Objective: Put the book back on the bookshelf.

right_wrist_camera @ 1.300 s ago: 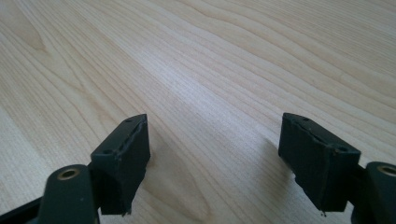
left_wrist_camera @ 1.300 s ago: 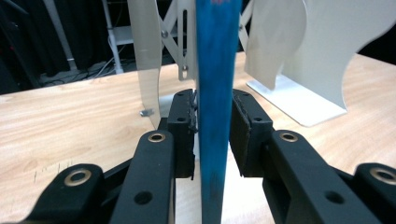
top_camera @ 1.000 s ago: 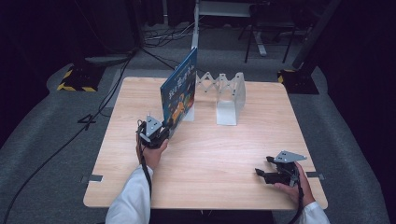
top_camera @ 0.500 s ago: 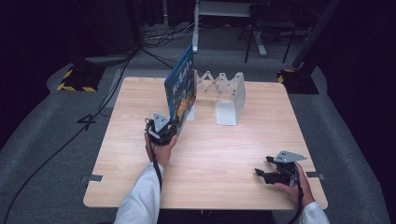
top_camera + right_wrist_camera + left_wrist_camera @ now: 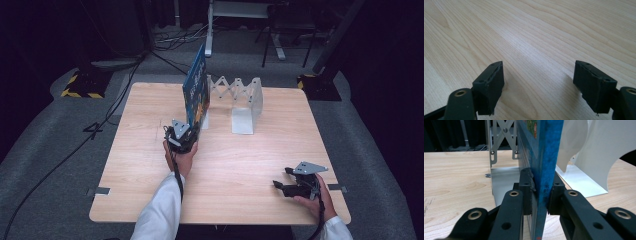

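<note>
A blue picture book [image 5: 196,95] stands upright on the wooden table [image 5: 240,165], at the left end of a white expanding book rack [image 5: 242,100]. My left gripper [image 5: 185,131] is shut on the bottom of the book's spine [image 5: 547,157]. In the left gripper view its pads [image 5: 527,192] press both sides of the book. The jaws have just been opening slightly, with the book still between them. My right gripper [image 5: 281,177] rests low at the table's front right. Its jaws [image 5: 539,82] stand wide open over bare wood with nothing between them.
The rack's white dividers [image 5: 596,155] rise just right of the book, and its metal scissor links [image 5: 502,135] just left. Black cables [image 5: 115,105] run over the grey floor at the left. A yellow-and-black striped base [image 5: 80,85] sits beyond the table's left corner.
My left hand has moved right toward the rack with the book, which now stands more edge-on against the rack's left end. The right gripper has not moved.
</note>
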